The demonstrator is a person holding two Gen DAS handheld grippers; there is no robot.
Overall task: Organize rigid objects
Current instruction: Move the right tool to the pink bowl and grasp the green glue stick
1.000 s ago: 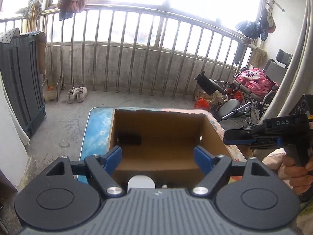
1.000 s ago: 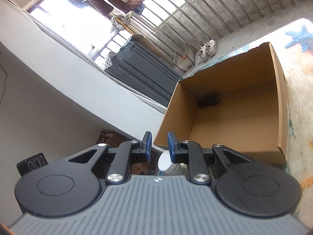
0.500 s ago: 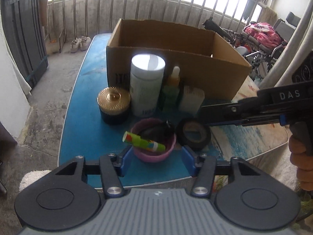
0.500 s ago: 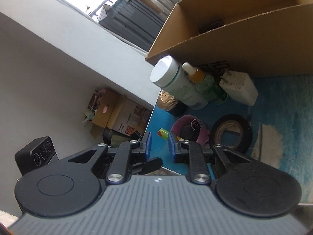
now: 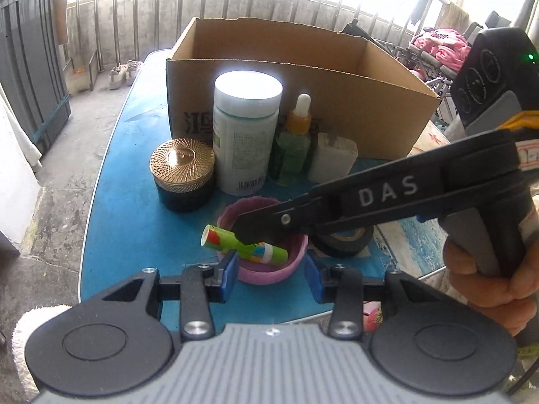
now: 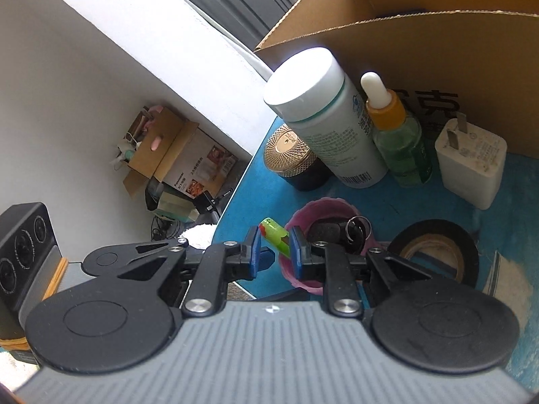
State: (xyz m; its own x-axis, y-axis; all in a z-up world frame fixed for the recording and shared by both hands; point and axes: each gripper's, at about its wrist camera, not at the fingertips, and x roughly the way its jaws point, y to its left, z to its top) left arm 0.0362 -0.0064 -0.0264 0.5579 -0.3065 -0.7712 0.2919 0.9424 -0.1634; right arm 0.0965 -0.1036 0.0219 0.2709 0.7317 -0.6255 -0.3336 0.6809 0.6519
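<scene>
A pink bowl (image 5: 266,271) stands near the front edge of the blue table (image 5: 128,208). A green patterned tube (image 5: 219,237) lies across the bowl's rim, and a black key fob with a ring (image 6: 337,232) sits inside. My left gripper (image 5: 270,277) straddles the bowl with its jaws closing; the pads sit just off the bowl's walls. My right gripper (image 6: 275,249) comes in from the right, shut down to a narrow slit. The tube (image 6: 271,227) shows in that slit. Whether the pads touch it I cannot tell.
Behind the bowl stand a gold-lidded jar (image 5: 182,175), a white jar (image 5: 246,134), a dropper bottle (image 5: 296,144) and a white charger plug (image 5: 331,158). They stand against an open cardboard box (image 5: 337,101). A black tape roll (image 5: 347,239) lies right of the bowl.
Both grippers came down from above the box to the items in front of it. The left jaws narrowed around the pink bowl. The right gripper slid in over the tube.
</scene>
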